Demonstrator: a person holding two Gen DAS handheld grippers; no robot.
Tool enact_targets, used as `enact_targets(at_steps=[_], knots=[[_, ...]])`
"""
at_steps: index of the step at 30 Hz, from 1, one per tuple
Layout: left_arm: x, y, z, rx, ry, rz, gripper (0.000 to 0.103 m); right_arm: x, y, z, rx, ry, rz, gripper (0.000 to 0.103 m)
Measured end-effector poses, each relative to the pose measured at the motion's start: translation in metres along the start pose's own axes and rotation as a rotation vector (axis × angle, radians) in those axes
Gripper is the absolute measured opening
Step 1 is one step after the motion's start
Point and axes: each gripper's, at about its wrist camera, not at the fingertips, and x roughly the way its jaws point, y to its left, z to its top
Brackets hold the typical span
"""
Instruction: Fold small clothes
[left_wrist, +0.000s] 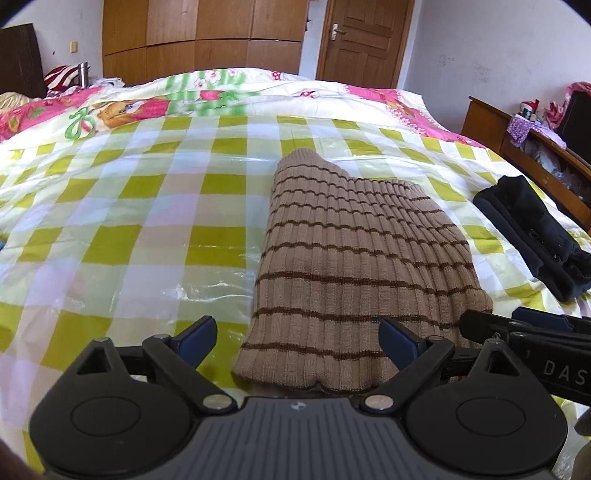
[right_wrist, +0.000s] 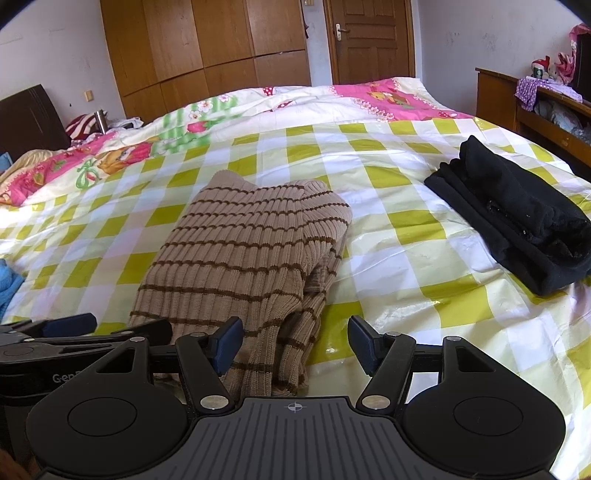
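Note:
A tan ribbed sweater with thin brown stripes (left_wrist: 351, 258) (right_wrist: 240, 251) lies folded on the checked sheet. My left gripper (left_wrist: 298, 339) stands open over the sweater's near edge; the knit lies between its blue pads (left_wrist: 199, 334), which do not press on it. My right gripper (right_wrist: 295, 343) is open too, at the sweater's near right corner, with the cloth reaching in from its left finger and bare sheet by the right one. A folded black garment (left_wrist: 528, 229) (right_wrist: 517, 214) rests apart to the right. Each gripper shows at the edge of the other's view.
The bed carries a glossy green-and-white checked sheet (left_wrist: 129, 206) (right_wrist: 406, 229), with a pink floral quilt (left_wrist: 221, 96) along its far side. A wooden shelf unit (right_wrist: 535, 110) stands to the right. A blue cloth (right_wrist: 9, 284) lies at the left edge. Wardrobe and door stand behind.

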Motion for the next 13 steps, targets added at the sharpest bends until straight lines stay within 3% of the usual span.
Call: enact_targets(at_steps=[13], knots=[[-0.013,-0.003,0.003,0.010,-0.049,0.030,0.103,-0.006,-0.001,0.000,0.003,-0.011,0.006,0.065]])
